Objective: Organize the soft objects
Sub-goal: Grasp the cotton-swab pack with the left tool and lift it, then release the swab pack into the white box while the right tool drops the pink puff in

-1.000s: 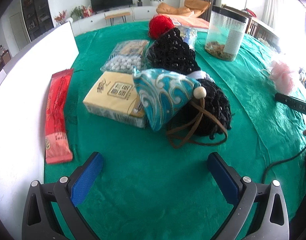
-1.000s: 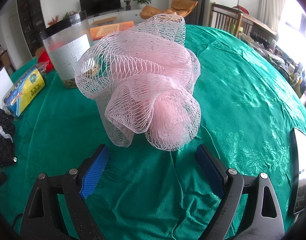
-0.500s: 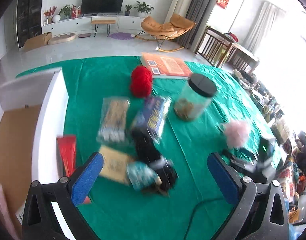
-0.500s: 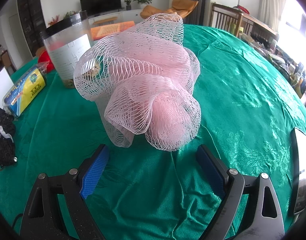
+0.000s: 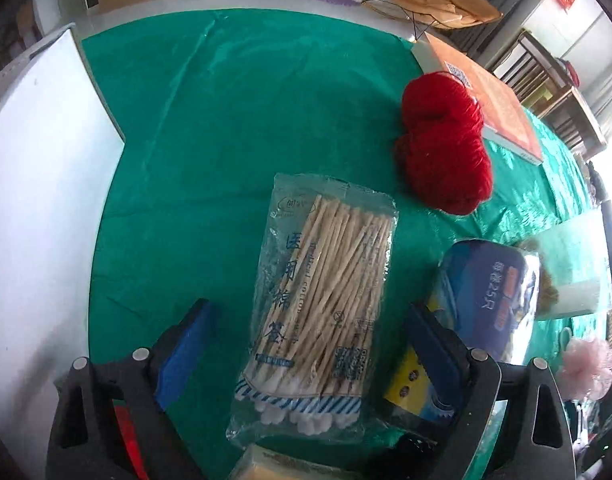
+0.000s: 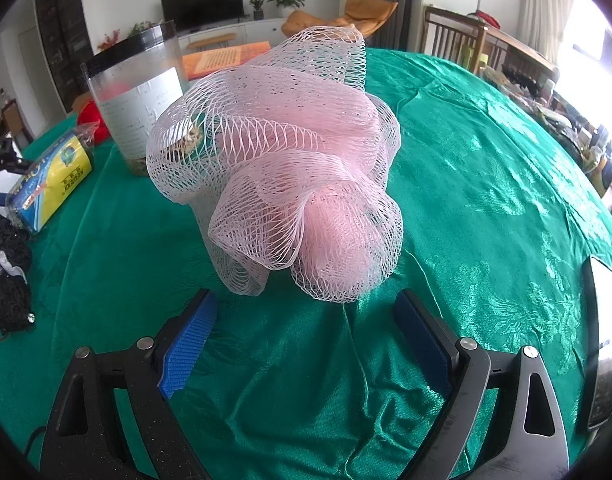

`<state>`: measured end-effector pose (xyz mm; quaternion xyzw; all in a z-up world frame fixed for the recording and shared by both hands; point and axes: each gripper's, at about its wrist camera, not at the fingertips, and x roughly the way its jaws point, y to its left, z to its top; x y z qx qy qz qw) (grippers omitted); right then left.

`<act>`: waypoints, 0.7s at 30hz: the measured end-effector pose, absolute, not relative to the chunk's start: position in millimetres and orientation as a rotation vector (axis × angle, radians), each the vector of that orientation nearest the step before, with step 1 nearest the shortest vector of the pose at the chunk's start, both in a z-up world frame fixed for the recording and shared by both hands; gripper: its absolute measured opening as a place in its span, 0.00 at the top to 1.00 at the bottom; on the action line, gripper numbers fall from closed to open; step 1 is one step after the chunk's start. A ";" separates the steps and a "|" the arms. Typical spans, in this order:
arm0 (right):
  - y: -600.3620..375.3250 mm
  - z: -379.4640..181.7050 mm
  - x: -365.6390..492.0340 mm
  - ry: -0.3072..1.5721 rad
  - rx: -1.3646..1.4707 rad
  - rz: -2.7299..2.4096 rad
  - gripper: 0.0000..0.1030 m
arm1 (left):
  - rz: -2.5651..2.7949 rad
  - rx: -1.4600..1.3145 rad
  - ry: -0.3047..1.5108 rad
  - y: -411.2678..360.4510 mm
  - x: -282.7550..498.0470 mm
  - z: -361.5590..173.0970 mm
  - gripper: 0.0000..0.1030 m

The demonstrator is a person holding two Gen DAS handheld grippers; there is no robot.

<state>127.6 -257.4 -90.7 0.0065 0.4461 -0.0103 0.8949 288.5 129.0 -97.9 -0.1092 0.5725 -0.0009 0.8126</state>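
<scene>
Left gripper (image 5: pixel 310 344), jaws wide but closing, straddles a bag of cotton swabs (image 5: pixel 322 304) lying on the green surface (image 5: pixel 233 120), pads not touching it. Right gripper (image 6: pixel 301 336) stands wide open and empty just before the pink mesh sponge (image 6: pixel 281 176).

Left gripper (image 5: pixel 310 344) over the green tablecloth (image 5: pixel 233 120), jaws closing, wide apart, pads clear of the clear bag of cotton swabs (image 5: pixel 322 304) lying between them. Red yarn ball (image 5: pixel 442 144) beyond, touching an orange book (image 5: pixel 490 100). Blue packet (image 5: pixel 486 296) just right of the bag. White box (image 5: pixel 33 200) at left. Pink mesh sponge (image 5: pixel 586 364) far right.
</scene>
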 end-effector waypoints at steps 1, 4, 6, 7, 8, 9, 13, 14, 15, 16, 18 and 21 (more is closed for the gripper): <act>-256.8 -90.7 127.3 0.925 0.013 -0.021 0.10 | 0.001 -0.199 1.217 124.9 288.1 -99.5 0.11; -254.3 -90.6 127.8 0.925 0.014 -0.020 0.10 | 0.008 -0.100 1.197 116.9 285.4 -98.2 0.49; -254.9 -88.7 126.6 0.917 0.025 -0.005 0.11 | -0.017 -0.108 1.192 118.4 283.5 -94.9 0.65; -257.0 -85.8 125.2 0.905 0.046 0.007 0.11 | -0.021 -0.124 1.189 122.0 282.2 -91.9 0.70; -260.8 -80.4 122.5 0.879 0.085 0.019 0.11 | -0.022 -0.133 1.183 123.8 281.0 -89.9 0.70; -266.1 -72.9 119.6 0.840 0.123 0.027 0.11 | -0.018 -0.138 1.173 125.5 279.8 -87.6 0.70; -269.4 -50.5 126.0 0.756 0.150 0.010 0.11 | -0.032 -0.171 1.123 130.8 278.1 -68.3 0.71; -266.9 -49.3 136.8 0.776 0.135 0.022 0.11 | -0.043 -0.186 1.115 131.3 276.2 -62.5 0.71; -265.5 -49.4 149.2 0.796 0.124 0.045 0.13 | -0.059 -0.200 1.103 131.4 273.2 -54.5 0.71; -265.5 -50.3 161.4 0.818 0.120 0.077 0.26 | -0.074 -0.209 1.088 131.8 270.7 -46.2 0.71; -267.2 -50.5 184.3 0.869 0.105 0.066 0.73 | -0.105 -0.218 1.053 134.7 262.8 -26.2 0.71; -276.7 -31.4 209.0 0.844 0.151 0.072 0.74 | -0.147 -0.242 1.006 144.6 240.5 2.4 0.71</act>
